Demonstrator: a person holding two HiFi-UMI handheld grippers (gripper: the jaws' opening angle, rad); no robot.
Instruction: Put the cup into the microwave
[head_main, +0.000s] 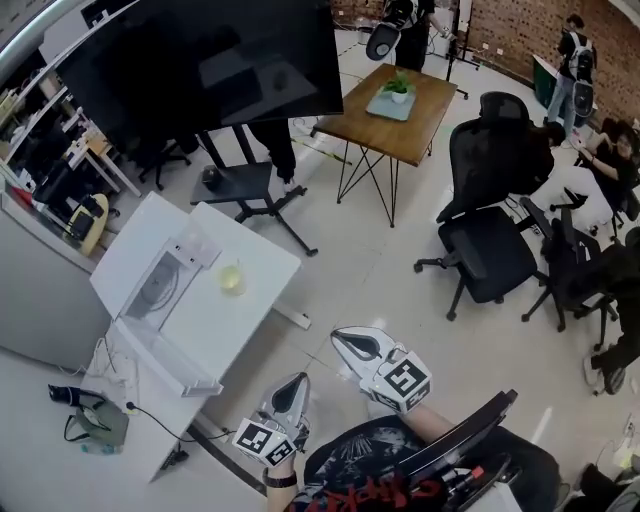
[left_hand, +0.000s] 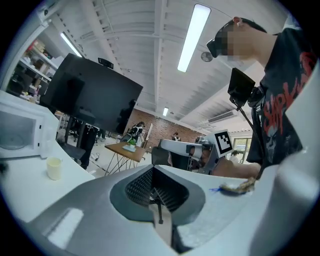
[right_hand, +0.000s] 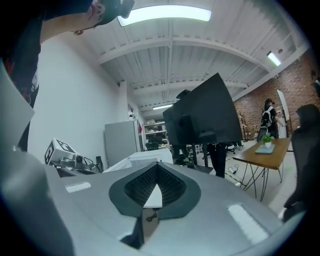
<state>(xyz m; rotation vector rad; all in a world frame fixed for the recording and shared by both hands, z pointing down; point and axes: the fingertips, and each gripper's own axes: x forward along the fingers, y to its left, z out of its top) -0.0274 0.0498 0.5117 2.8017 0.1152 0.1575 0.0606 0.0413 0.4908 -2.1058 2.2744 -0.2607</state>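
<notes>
A pale yellowish cup (head_main: 231, 278) stands on the white table (head_main: 255, 300), just in front of the white microwave (head_main: 150, 268). The left gripper view also shows the cup (left_hand: 54, 168) and the microwave (left_hand: 20, 132), far off at the left. Both grippers hang over the floor near the person's body, well short of the table. My left gripper (head_main: 294, 388) is shut with nothing in it, its jaws meeting in its own view (left_hand: 155, 172). My right gripper (head_main: 352, 343) is shut and empty too (right_hand: 156, 172).
A big black screen on a stand (head_main: 215, 60) rises behind the table. A wooden table (head_main: 400, 105) with a plant and several black office chairs (head_main: 490, 250) fill the right. Cables and a charger (head_main: 95, 420) lie at the near left. People stand at the far right.
</notes>
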